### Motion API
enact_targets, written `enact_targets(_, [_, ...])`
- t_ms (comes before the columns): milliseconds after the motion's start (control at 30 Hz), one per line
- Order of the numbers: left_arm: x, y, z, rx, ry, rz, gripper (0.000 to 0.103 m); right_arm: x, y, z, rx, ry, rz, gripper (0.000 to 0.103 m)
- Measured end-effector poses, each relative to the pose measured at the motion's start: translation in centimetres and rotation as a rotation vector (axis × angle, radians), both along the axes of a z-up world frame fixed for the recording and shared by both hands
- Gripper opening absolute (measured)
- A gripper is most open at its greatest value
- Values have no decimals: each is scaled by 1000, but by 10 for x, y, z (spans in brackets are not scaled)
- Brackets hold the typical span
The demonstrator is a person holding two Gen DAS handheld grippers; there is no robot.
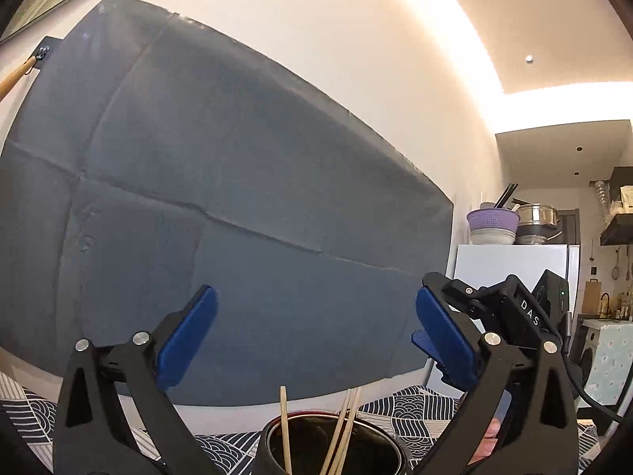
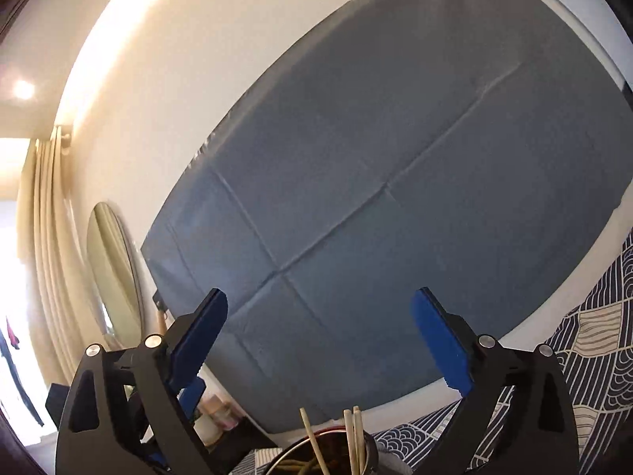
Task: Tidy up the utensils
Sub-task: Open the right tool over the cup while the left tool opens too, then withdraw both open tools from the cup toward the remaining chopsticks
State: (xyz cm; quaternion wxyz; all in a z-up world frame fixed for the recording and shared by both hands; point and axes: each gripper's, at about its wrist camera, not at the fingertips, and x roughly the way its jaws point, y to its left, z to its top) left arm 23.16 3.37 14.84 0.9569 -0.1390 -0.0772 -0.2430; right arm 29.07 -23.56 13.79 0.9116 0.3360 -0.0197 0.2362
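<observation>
Chopsticks (image 1: 285, 427) stand upright in a dark round holder (image 1: 273, 441) at the bottom edge of both views, on a tablecloth (image 1: 399, 405) printed with navy wave patterns. Behind it a large grey creased cloth (image 1: 221, 206) covers most of the pale wall. In the left wrist view a white fridge (image 1: 510, 265) stands to the right, with a purple colander (image 1: 492, 219) and a steel pot (image 1: 536, 213) on top. In the right wrist view an oval mirror (image 2: 114, 269) and cream curtains (image 2: 43, 245) show at the left.

The left gripper (image 1: 316, 340) hangs above the holder, its blue pads spread wide and holding nothing; the sticks rise below and between its fingers without touching them. The right gripper (image 2: 318, 340) is likewise wide apart and empty, just above the same holder (image 2: 370, 453). It also appears in the left wrist view, just beside the left gripper.

One stick stands apart on the left, and about three cluster on the right.
</observation>
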Motion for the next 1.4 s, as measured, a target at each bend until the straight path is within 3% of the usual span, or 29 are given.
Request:
enact_targets(200, [0, -1, 5, 23, 24, 70, 98, 10, -15, -1, 53, 70, 25, 96])
enact_targets(300, [7, 1, 8, -2, 105, 62, 98, 18, -16, 3, -10, 137, 51, 96])
enact_targets(400, [4, 3, 11, -15, 114, 44, 98, 20, -18, 7, -35, 180, 58, 96])
enact_targets(533, [1, -1, 13, 47, 132, 69, 98, 10, -20, 16, -117, 194, 72, 96])
enact_targets(667, [-1, 3, 14, 49, 195, 50, 98, -7, -13, 28, -213, 189, 32, 96])
enact_targets(800, [-5, 7, 17, 73, 275, 107, 98, -23, -14, 30, -254, 183, 21, 96])
enact_targets(1000, [-23, 23, 12, 44, 364, 146, 97, -41, -18, 24, -265, 251, 37, 96])
enact_targets(1200, [-43, 22, 13, 133, 409, 202, 97, -59, -25, 13, -294, 339, 29, 96])
enact_targets(1400, [-39, 14, 7, 186, 539, 210, 97, -76, -31, 24, -359, 408, -37, 96])
